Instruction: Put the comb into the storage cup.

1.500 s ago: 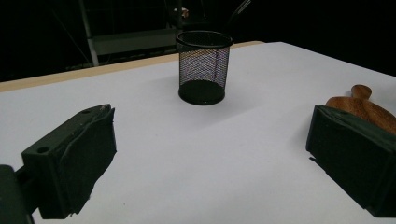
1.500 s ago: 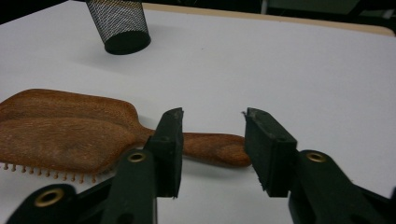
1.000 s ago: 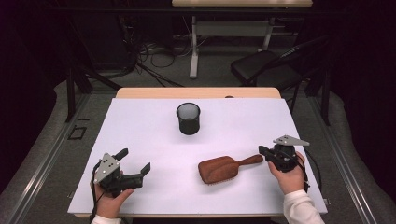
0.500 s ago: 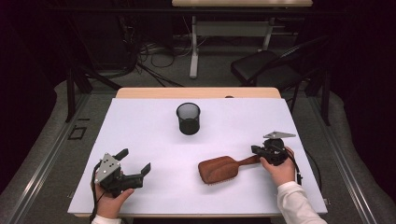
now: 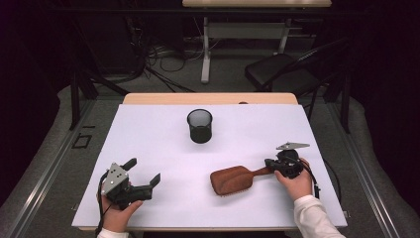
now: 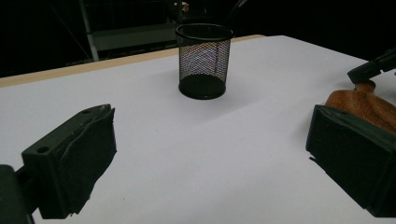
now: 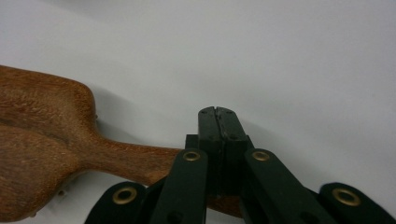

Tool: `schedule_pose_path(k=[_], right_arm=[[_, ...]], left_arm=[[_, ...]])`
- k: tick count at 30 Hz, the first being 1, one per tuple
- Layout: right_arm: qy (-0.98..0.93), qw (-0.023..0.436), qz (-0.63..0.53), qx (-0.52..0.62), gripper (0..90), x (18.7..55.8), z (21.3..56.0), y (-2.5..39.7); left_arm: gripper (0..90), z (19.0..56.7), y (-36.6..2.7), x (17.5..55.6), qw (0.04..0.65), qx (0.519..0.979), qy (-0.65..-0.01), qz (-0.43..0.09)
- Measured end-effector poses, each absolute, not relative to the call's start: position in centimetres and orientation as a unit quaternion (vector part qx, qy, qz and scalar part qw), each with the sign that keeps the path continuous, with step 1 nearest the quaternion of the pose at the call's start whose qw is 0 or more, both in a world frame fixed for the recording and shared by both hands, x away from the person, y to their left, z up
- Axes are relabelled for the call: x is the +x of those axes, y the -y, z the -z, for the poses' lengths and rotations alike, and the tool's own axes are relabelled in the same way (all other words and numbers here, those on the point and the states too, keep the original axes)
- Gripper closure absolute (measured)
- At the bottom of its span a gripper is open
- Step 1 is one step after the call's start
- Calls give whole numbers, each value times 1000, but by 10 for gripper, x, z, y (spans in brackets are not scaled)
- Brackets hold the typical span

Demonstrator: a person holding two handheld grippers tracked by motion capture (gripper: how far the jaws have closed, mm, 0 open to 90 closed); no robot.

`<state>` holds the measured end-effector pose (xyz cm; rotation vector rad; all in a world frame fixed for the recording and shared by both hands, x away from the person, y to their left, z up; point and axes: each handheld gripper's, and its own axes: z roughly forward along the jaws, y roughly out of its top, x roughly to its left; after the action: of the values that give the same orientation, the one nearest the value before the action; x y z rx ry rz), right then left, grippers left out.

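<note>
A wooden hairbrush [image 5: 232, 179] lies bristles down at the front right of the white table, its handle [image 7: 135, 161] pointing right. My right gripper [image 5: 270, 164] is at the end of that handle. In the right gripper view its jaws [image 7: 217, 113] are pressed flat together over the handle, with nothing between them. My left gripper [image 5: 143, 171] rests at the front left, held in a hand, jaws wide apart and empty [image 6: 210, 163]. A black mesh cup [image 5: 200, 125] stands upright in the middle of the table, also ahead in the left gripper view [image 6: 204, 60].
The white table top [image 5: 148, 134] has a wooden edge at the back. Beyond it are a dark chair [image 5: 282, 72], floor cables and a table leg. The brush head [image 6: 364, 105] shows at the right of the left gripper view.
My right gripper has moved left from beside the brush to the end of its handle. The left gripper, the brush and the cup have stayed put.
</note>
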<state>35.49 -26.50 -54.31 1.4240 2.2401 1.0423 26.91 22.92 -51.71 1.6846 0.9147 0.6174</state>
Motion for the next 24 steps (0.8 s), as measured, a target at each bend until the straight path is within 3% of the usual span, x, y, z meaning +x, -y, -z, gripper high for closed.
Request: schedule_pose_path(k=[24], right_arm=[[-776, 112, -372, 497, 900, 312, 553, 266]], left_arm=[[17, 517, -223, 274, 538, 711, -376, -253]])
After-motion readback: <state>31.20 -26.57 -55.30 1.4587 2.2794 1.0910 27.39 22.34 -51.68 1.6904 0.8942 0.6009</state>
